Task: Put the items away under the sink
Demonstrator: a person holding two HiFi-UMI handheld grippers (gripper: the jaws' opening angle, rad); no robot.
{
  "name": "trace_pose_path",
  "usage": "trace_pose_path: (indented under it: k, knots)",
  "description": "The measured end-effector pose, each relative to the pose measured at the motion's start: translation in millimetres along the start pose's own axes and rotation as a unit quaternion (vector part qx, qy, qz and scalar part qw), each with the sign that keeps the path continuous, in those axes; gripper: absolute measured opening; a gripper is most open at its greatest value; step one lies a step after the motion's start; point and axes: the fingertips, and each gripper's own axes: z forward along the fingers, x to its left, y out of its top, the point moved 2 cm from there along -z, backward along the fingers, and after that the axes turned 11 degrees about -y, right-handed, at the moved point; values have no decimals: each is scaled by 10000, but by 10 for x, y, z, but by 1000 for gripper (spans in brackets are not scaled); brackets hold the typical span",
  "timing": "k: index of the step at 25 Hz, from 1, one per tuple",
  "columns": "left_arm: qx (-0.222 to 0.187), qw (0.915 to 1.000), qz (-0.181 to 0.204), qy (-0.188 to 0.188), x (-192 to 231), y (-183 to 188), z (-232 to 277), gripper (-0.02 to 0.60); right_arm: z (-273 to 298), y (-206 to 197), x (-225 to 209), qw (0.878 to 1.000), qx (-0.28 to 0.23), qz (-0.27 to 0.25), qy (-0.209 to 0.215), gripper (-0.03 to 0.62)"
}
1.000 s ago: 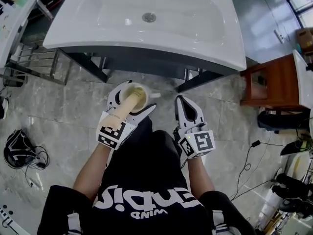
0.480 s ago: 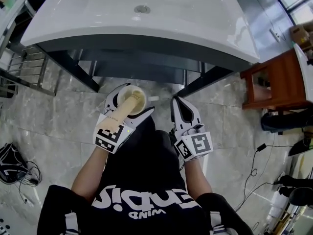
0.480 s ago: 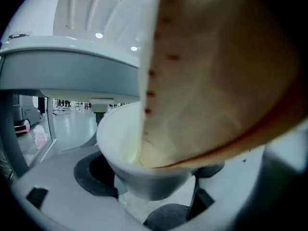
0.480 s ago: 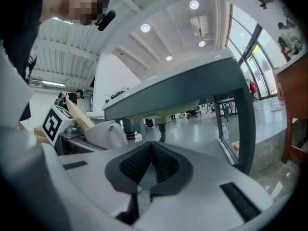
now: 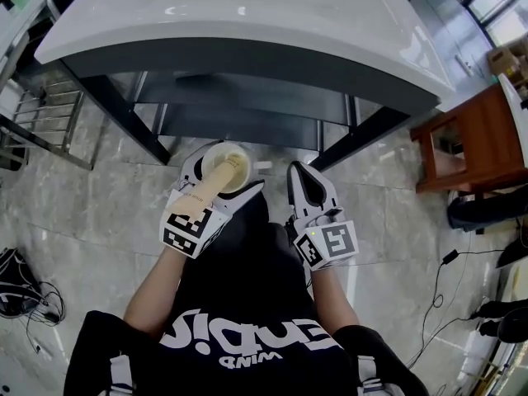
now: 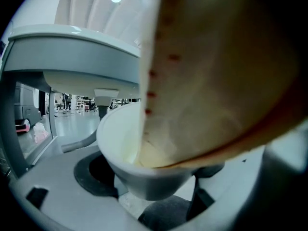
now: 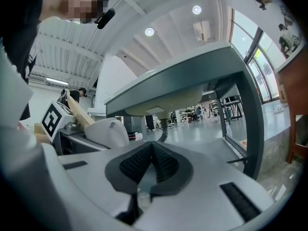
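Currently the left gripper [image 5: 223, 174] pinches a white cup [image 5: 238, 160], a tan tube [image 5: 203, 190] (possibly toothpaste) leaning inside, just near of the sink [image 5: 247, 23]. Right gripper [image 5: 304, 176] fingers are pressed together, empty.

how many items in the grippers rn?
2, both with the left gripper: a white cup clamped in its jaws, and a beige tube leaning inside that cup. The right gripper is shut on nothing. None look hidden.

Grey marble floor [image 5: 91, 213], wooden cabinet [image 5: 466, 139] right, metal rack [image 5: 37, 118] left, round ceiling lights [image 7: 149, 32], tall windows [image 7: 240, 37].
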Motion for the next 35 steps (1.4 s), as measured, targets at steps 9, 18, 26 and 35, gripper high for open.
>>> trace_pose_path:
  k: [9, 18, 26, 35]
  knots:
    - [110, 9999, -26, -65, 131, -214, 56, 468, 148, -78, 52, 9998, -123, -137, 40, 18]
    - [196, 9998, -8, -2, 225, -294, 236, 468, 256, -42, 56, 9995, -243, -115, 139, 18]
    - [287, 9996, -1, 52, 403, -372, 478, 468, 295, -81, -89, 9997, -237, -5, 39, 18]
    - [325, 9993, 59, 178, 650, -431, 868, 468, 316, -156, -270, 9999, -151, 20, -38, 18]
